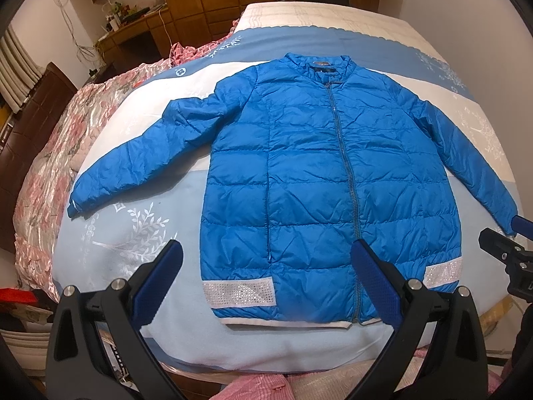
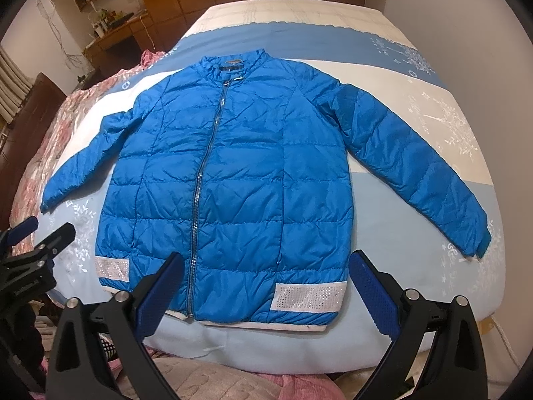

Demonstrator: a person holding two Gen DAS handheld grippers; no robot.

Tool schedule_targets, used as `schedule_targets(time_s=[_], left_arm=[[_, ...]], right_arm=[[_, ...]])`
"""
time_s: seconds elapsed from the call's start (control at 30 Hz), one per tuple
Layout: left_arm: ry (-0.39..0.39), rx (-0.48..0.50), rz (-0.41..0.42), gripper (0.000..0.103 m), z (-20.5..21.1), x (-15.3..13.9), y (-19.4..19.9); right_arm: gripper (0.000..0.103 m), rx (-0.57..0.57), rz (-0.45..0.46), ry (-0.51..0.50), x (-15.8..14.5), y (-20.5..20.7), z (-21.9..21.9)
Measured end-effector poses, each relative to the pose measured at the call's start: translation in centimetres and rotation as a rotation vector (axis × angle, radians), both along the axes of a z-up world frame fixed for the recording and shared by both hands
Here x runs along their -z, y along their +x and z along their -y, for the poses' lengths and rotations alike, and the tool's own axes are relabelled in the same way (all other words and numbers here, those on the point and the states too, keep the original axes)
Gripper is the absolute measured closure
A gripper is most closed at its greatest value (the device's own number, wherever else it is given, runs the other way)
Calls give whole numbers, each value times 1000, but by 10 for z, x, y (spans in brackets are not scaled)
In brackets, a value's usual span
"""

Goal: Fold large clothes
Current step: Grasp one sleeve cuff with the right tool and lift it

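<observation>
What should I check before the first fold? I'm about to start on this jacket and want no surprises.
1. Blue quilted puffer jacket lies flat, front up, on the bed's blue and white blanket: ok.
2. Zipper closed along the front: ok.
3. Both sleeves spread out to the sides, not tucked under: ok.
4. Left gripper open, empty: ok.
5. Right gripper open, empty: ok.
6. Hem smooth underneath: cannot tell.
</observation>
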State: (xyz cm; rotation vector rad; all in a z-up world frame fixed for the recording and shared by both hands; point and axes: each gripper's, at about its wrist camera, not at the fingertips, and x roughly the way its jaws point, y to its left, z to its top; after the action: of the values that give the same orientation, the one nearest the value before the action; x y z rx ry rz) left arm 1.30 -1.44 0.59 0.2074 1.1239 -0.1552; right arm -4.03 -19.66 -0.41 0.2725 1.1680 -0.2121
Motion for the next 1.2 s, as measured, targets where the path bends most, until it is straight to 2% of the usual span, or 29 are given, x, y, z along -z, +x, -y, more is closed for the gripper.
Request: schedule_targets(time_s=[0.13,0.2,0.27,0.37,0.5,0.67,0.83,1.0,1.13,1.2], left_arm=[[-30,22,-17,3,12,5,8],[-34,34,-29,3,22,11,17],[-31,58,-34,3,36,20,26],[-55,118,-58,3,63,35,41],[-37,211,-70,3,115,53,64],[-24,336,-61,3,203,65,89],[-87,382,-90,3,280,80,115],[-125,408,-128,3,338,106,133],[-108,402,-131,4,360,130,147],[-104,375,-144,4,361,141,155]], right_arm=[[4,29,74,21,-1,-5,19],[4,55,124,40,4,-9,38],[4,109,135,85,15,-14,65],[4,260,127,138,36,-32,125],[4,488,114,123,57,-75,216],[4,688,113,158,84,-131,322],[8,764,91,204,113,-159,386],[15,773,92,287,140,-167,421],[22,791,84,395,168,-168,438],[31,784,72,420,180,-165,441]])
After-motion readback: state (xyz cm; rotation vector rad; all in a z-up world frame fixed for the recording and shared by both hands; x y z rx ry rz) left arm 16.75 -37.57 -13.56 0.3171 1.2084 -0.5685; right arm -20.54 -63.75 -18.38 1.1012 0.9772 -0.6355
